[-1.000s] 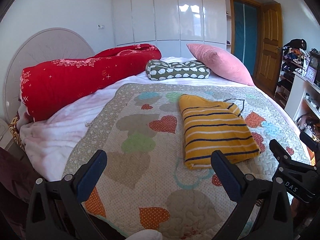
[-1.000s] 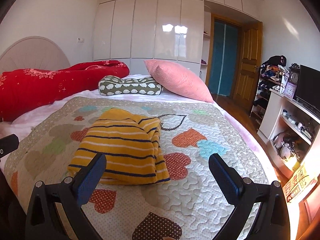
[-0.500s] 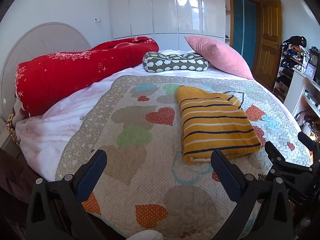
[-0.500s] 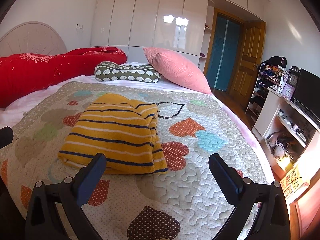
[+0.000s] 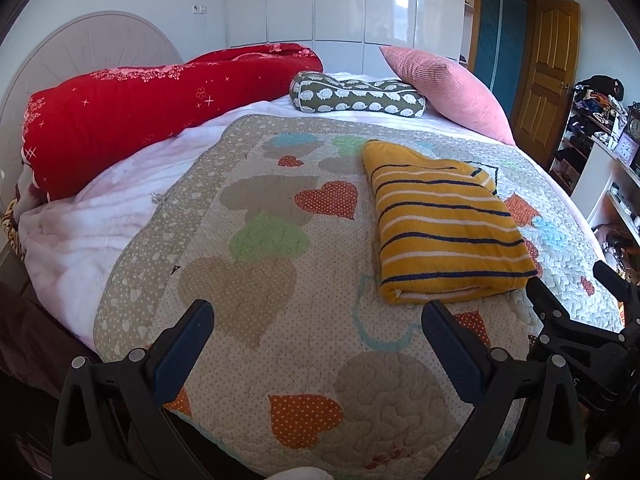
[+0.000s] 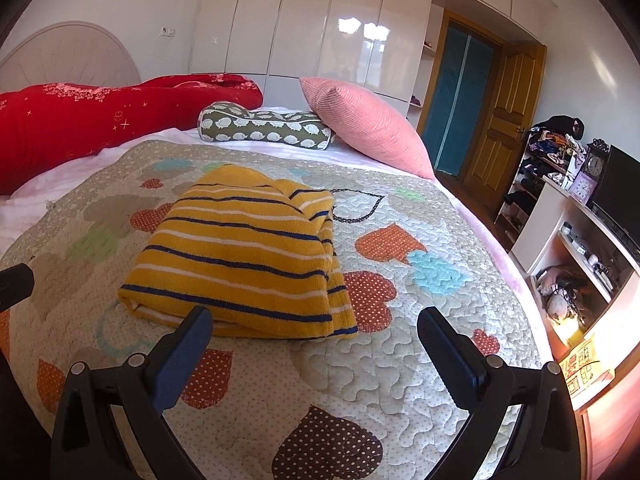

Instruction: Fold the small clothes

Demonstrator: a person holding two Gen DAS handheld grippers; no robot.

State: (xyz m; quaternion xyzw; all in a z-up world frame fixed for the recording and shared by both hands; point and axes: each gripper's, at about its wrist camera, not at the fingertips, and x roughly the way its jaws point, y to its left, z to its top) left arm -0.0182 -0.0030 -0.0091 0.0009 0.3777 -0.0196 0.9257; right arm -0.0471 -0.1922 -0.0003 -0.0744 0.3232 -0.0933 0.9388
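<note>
A yellow garment with navy and white stripes (image 5: pixel 444 224) lies folded into a thick rectangle on the heart-patterned quilt (image 5: pixel 256 280). It also shows in the right wrist view (image 6: pixel 244 256). My left gripper (image 5: pixel 318 328) is open and empty, above the quilt, to the left of and nearer than the garment. My right gripper (image 6: pixel 314 334) is open and empty, just in front of the garment's near right corner. Part of the right gripper also shows at the right edge of the left wrist view (image 5: pixel 576 320).
A red duvet (image 5: pixel 152 112), a green patterned bolster (image 5: pixel 356 98) and a pink pillow (image 5: pixel 448 88) lie at the head of the bed. A white shelf unit (image 6: pixel 580 256) with a TV and clocks stands right of the bed. A wooden door (image 6: pixel 504 128) is behind.
Both grippers have moved forward and lower towards the bed, so the folded garment looks larger and nearer. Both stay open. The garment has not moved.
</note>
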